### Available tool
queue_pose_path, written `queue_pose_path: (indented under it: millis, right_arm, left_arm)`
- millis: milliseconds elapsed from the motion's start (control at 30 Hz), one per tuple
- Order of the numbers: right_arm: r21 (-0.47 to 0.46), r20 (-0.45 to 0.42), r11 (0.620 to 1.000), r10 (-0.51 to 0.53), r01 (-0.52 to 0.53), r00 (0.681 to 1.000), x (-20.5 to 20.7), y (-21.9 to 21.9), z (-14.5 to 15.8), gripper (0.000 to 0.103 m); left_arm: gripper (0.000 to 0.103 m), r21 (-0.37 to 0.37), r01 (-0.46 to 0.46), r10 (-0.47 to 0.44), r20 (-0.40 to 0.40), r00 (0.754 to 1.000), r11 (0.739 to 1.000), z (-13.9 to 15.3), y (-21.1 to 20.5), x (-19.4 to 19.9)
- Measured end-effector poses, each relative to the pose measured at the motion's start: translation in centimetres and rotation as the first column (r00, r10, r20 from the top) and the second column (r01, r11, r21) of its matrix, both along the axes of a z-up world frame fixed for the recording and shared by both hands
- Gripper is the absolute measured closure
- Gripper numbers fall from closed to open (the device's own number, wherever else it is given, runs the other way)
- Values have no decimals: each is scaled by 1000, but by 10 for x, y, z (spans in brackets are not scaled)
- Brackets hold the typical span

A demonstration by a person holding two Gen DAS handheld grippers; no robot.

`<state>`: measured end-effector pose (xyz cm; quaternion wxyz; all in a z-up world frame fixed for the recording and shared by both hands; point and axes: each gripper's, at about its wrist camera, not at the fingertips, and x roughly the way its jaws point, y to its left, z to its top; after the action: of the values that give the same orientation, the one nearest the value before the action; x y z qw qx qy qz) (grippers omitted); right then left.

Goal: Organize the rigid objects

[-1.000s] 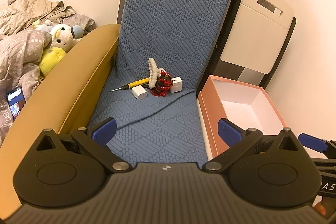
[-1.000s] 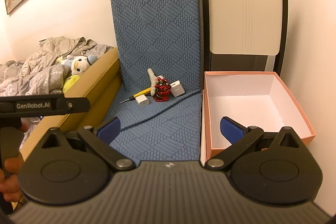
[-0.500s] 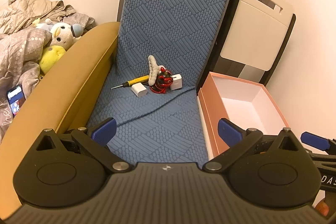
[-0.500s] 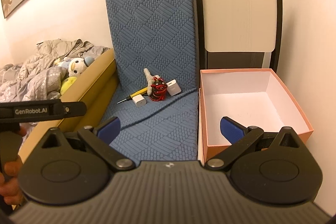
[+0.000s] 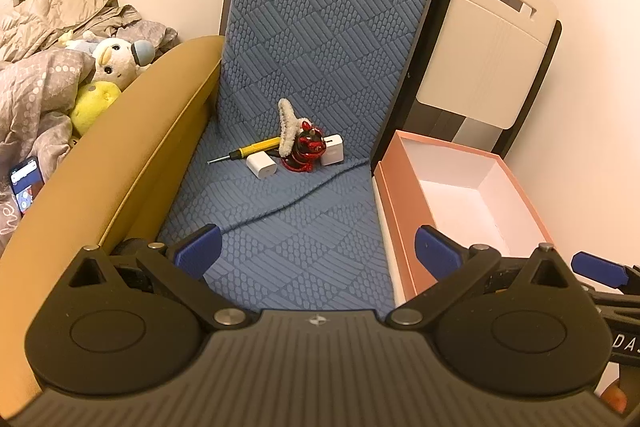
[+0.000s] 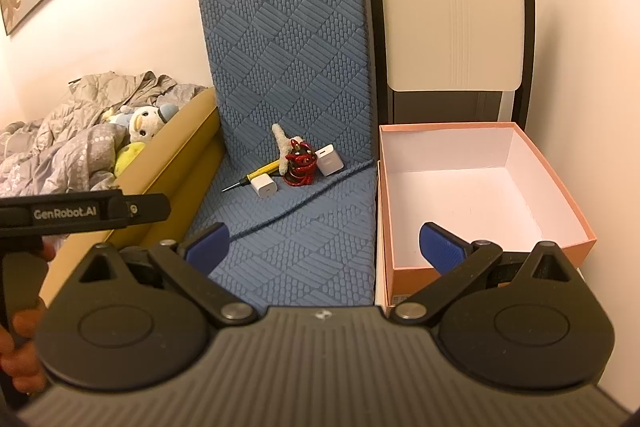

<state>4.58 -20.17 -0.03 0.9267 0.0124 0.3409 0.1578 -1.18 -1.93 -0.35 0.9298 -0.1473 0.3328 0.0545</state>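
On the blue quilted seat [image 5: 288,227] lies a small pile: a yellow screwdriver [image 5: 256,148], two white charger cubes [image 5: 262,165] [image 5: 333,155], a red figurine [image 5: 306,151] and a fluffy white hair claw [image 5: 289,129]. The same pile shows in the right wrist view around the red figurine [image 6: 299,163]. An empty pink box [image 6: 480,187] with a white inside stands right of the seat, also in the left wrist view [image 5: 460,187]. My left gripper [image 5: 316,251] is open and empty, well short of the pile. My right gripper [image 6: 324,245] is open and empty, over the seat's front.
A mustard armrest [image 5: 120,155] borders the seat on the left, with bedding, plush toys [image 5: 112,63] and a phone [image 5: 25,181] beyond it. A white folding chair [image 6: 452,19] leans on the wall behind the box. The wall is close on the right.
Both grippers have shifted slightly; the right view has drifted a little so the box and pile sit further left. Nothing was taken hold of.
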Motion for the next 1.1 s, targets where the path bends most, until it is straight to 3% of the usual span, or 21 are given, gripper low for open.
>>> queue_pose_path:
  millis: [700, 1100]
  right_arm:
    - [-4, -40, 1000, -3, 3, 999, 10, 1, -14, 0]
    - [18, -88, 1000, 18, -16, 996, 40, 10, -44, 0]
  left_arm:
    - [0, -4, 11, -12, -34, 999, 1000, -17, 8, 19]
    - [0, 15, 22, -22, -54, 998, 1000, -44, 22, 63]
